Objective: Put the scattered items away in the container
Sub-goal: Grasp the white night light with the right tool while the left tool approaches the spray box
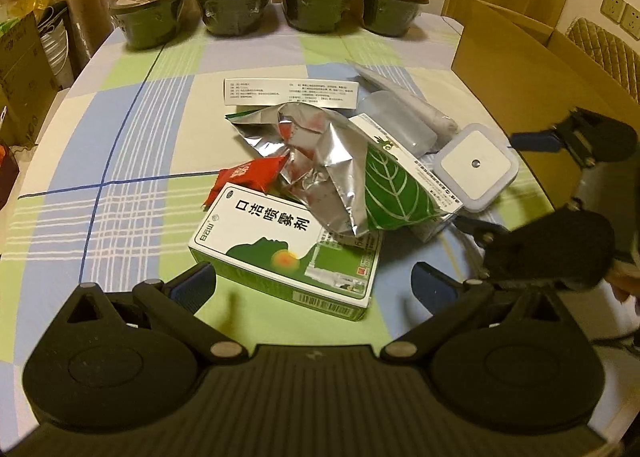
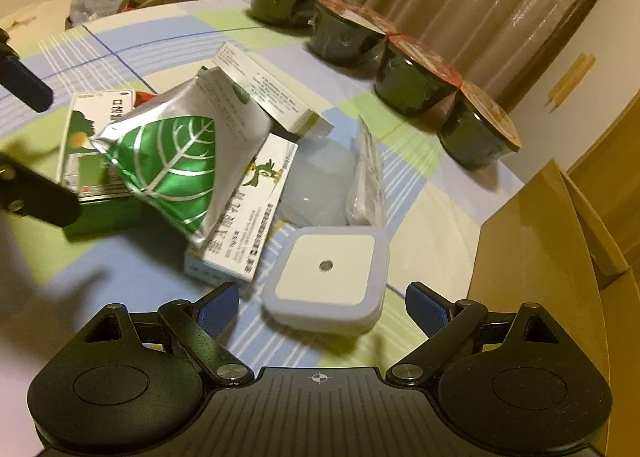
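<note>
The scattered items form one pile at the centre of the left wrist frame, on a checked tablecloth [image 1: 120, 161]. The pile contains one square white night light [image 2: 326, 281] with a small round sensor at its centre, one green-and-white spray box [image 1: 288, 253] printed with a head silhouette, one crumpled foil pouch [image 1: 320, 161] with a green leaf print, one red sachet [image 1: 248, 177], one long white medicine box [image 1: 290, 95] and one box with a green figure [image 2: 256, 213]. A translucent plastic piece [image 2: 320, 181] lies beside a clear wrapper [image 2: 366, 173].

The container, one open cardboard box [image 1: 532, 89], stands at the right edge of both frames.

Four sealed instant-noodle bowls [image 1: 236, 5] line the top of the left wrist frame.

The left gripper [image 1: 312, 285] has its jaws wide apart, empty, with the spray box between the fingertips. The right gripper [image 2: 320, 309] is likewise spread wide, holding nothing, its fingertips flanking the night light; contact cannot be determined.
</note>
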`<action>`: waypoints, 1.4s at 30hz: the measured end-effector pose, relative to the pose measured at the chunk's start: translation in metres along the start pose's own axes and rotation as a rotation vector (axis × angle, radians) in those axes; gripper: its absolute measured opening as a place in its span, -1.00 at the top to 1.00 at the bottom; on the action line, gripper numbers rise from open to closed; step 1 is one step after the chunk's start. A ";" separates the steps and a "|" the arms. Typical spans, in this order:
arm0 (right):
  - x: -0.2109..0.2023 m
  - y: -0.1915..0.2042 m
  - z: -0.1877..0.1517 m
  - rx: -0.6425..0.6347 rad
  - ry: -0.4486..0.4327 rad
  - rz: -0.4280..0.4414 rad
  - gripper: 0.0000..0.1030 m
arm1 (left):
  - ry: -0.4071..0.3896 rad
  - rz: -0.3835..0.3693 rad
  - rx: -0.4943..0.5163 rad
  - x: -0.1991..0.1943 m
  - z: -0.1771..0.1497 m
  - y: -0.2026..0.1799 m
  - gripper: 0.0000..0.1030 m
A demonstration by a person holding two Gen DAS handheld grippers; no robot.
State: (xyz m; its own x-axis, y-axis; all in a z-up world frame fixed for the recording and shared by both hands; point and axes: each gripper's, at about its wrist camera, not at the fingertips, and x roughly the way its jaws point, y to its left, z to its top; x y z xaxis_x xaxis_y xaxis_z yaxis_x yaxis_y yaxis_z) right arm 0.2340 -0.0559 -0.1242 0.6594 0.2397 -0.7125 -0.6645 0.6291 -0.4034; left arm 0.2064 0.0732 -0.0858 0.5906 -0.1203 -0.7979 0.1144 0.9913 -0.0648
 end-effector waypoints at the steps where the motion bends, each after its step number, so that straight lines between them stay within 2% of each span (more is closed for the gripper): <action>1: 0.002 -0.001 0.001 -0.006 0.001 0.001 -0.85 | -0.001 0.004 -0.004 0.000 0.000 0.000 -0.98; 5: 0.007 -0.004 0.000 -0.004 -0.003 0.004 -0.84 | 0.008 0.015 -0.089 0.004 0.004 0.002 -0.98; 8: 0.006 -0.007 -0.001 0.023 -0.002 0.017 -0.38 | 0.007 0.030 -0.158 0.006 0.007 0.001 -0.98; 9: 0.005 -0.008 -0.002 0.033 0.001 0.019 -0.36 | 0.010 0.044 -0.177 0.008 0.008 0.001 -0.98; 14: -0.003 -0.014 -0.009 0.094 -0.002 0.040 -0.35 | 0.028 0.078 -0.264 0.018 0.014 0.001 -0.98; 19: -0.011 -0.016 -0.015 0.125 -0.006 0.051 -0.35 | 0.050 0.112 -0.206 0.032 0.017 -0.006 -0.98; 25: -0.013 -0.018 -0.017 0.147 -0.008 0.059 -0.35 | 0.055 0.119 -0.258 0.039 0.018 0.002 -1.00; 29: -0.017 -0.020 -0.016 0.154 -0.018 0.062 -0.35 | 0.085 0.137 -0.216 0.033 0.014 0.004 -0.98; 33: -0.022 -0.020 -0.015 0.159 -0.033 0.068 -0.35 | 0.107 0.173 -0.239 0.016 0.000 0.021 -0.98; 40: -0.026 -0.016 -0.013 0.171 -0.042 0.071 -0.35 | 0.040 0.183 -0.306 0.007 0.000 0.021 -0.98; 42: -0.027 -0.016 -0.014 0.172 -0.040 0.069 -0.35 | 0.032 0.218 -0.319 0.016 0.007 0.016 -0.98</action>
State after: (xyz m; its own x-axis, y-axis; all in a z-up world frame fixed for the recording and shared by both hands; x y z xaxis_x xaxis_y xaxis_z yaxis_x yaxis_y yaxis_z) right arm 0.2217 -0.0831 -0.1063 0.6304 0.3134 -0.7102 -0.6408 0.7264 -0.2483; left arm 0.2227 0.0865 -0.0955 0.5477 0.0918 -0.8316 -0.2682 0.9608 -0.0705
